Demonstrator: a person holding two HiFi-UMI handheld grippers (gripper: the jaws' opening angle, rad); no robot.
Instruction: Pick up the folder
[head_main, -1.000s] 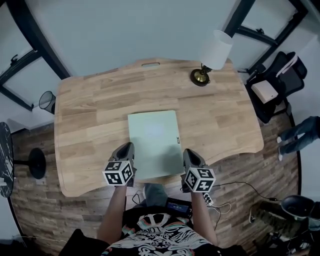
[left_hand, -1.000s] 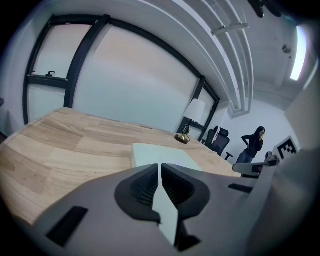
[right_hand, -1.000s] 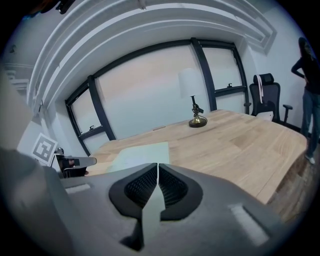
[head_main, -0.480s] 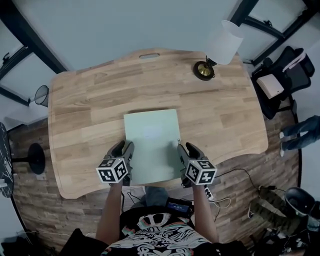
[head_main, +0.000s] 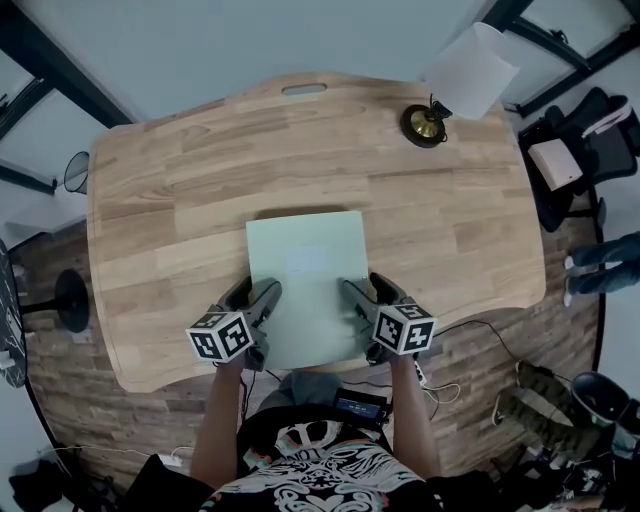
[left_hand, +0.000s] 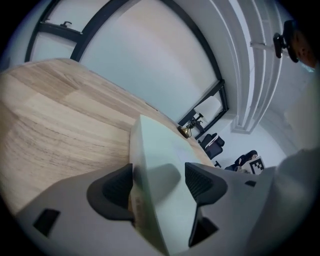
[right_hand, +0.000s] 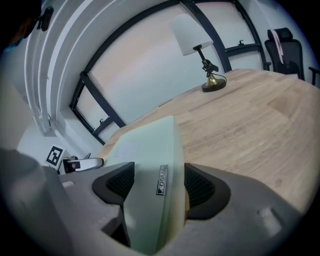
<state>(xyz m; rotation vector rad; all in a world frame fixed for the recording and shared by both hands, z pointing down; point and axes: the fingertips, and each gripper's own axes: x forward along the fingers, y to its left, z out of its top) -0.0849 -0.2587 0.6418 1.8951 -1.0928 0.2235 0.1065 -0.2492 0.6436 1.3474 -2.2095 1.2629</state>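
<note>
The left gripper's (head_main: 258, 296) jaws are opening, spread astride the near-left edge of the pale green folder (head_main: 308, 262) without pinching it. The right gripper's (head_main: 360, 293) jaws are opening too, astride its near-right edge. The folder lies toward the wooden desk's (head_main: 170, 200) 6 o'clock edge. A brass-based lamp (head_main: 427, 123) stands at 1 o'clock.

Tag (right_hand: 160, 180) on the folder (right_hand: 150, 150) edge — seemingly "deli"
</note>
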